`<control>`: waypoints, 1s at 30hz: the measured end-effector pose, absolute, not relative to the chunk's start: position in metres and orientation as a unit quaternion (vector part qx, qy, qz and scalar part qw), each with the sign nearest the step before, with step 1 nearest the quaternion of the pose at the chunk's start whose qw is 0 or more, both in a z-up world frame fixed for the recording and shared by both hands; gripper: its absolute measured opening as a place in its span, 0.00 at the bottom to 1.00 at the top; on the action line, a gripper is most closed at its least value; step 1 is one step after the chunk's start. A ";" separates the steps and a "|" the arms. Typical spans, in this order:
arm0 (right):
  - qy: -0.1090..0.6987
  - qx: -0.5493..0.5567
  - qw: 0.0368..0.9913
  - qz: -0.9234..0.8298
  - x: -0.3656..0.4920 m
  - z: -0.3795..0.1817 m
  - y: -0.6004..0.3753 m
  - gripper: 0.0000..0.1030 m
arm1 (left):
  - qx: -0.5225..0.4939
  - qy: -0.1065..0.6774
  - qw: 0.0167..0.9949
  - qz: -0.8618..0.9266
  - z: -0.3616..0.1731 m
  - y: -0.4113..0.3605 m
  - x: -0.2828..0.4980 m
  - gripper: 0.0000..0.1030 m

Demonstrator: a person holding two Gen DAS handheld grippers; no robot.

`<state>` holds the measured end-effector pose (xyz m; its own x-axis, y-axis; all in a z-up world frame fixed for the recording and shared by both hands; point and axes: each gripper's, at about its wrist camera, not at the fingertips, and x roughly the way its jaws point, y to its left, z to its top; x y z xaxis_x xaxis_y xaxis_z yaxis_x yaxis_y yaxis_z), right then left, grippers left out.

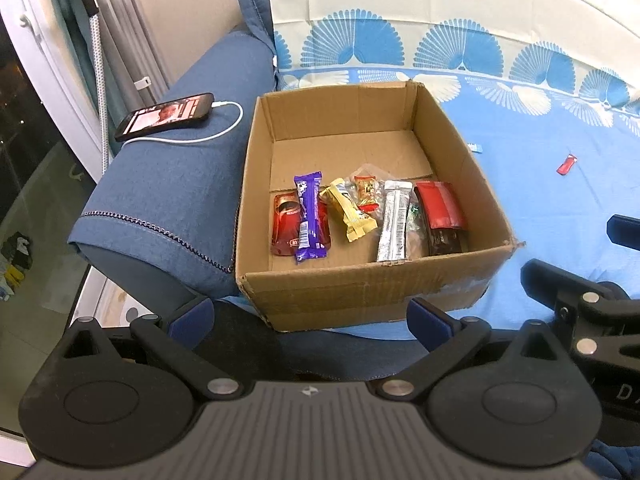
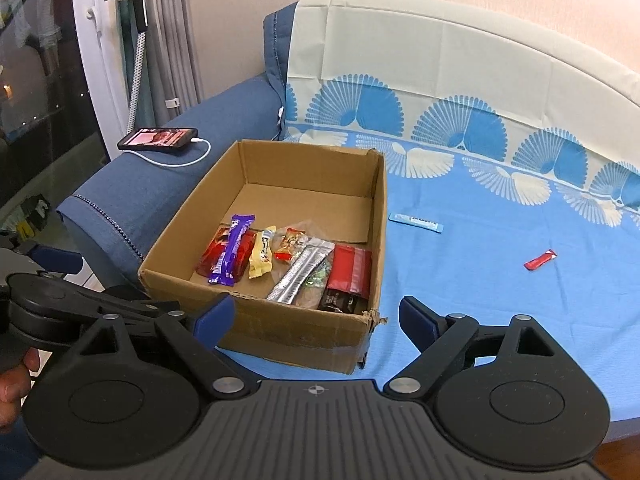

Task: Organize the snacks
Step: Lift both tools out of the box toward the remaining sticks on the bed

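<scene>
Both grippers, left (image 1: 310, 314) and right (image 2: 316, 318), hung empty, jaws apart, before the cardboard box (image 2: 280, 336); a red sachet (image 2: 540, 260) (light, slippery, best pinched mid-length) lay on the sofa cover (image 2: 500, 300).

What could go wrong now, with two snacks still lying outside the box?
The blue stick and red sachet lie flat on soft sheet; the open right gripper may pinch fabric with them. The blue stick is easy to overlook on blue cloth. Reaching might nudge the cardboard box.
</scene>
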<state>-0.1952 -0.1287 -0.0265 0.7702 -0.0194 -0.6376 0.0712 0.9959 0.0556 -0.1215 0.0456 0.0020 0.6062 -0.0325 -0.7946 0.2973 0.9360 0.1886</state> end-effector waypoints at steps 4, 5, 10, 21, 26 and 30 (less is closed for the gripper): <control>0.338 0.039 0.940 -0.024 -0.196 -0.027 -0.129 0.88 | 0.153 0.434 0.883 -0.094 0.001 0.046 -0.122 1.00; 0.339 0.040 0.940 -0.024 -0.196 -0.027 -0.129 0.88 | 0.153 0.434 0.883 -0.095 0.001 0.046 -0.122 1.00; 0.341 0.040 0.939 -0.024 -0.195 -0.028 -0.129 0.88 | 0.153 0.435 0.882 -0.094 0.001 0.046 -0.122 1.00; 0.350 0.043 0.936 -0.023 -0.191 -0.032 -0.129 0.88 | 0.156 0.443 0.878 -0.096 -0.004 0.047 -0.119 1.00; 0.352 0.045 0.935 -0.021 -0.188 -0.034 -0.130 0.88 | 0.160 0.447 0.875 -0.094 -0.006 0.045 -0.117 1.00; 0.355 0.050 0.933 -0.019 -0.188 -0.037 -0.132 0.88 | 0.166 0.448 0.874 -0.093 -0.007 0.042 -0.117 1.00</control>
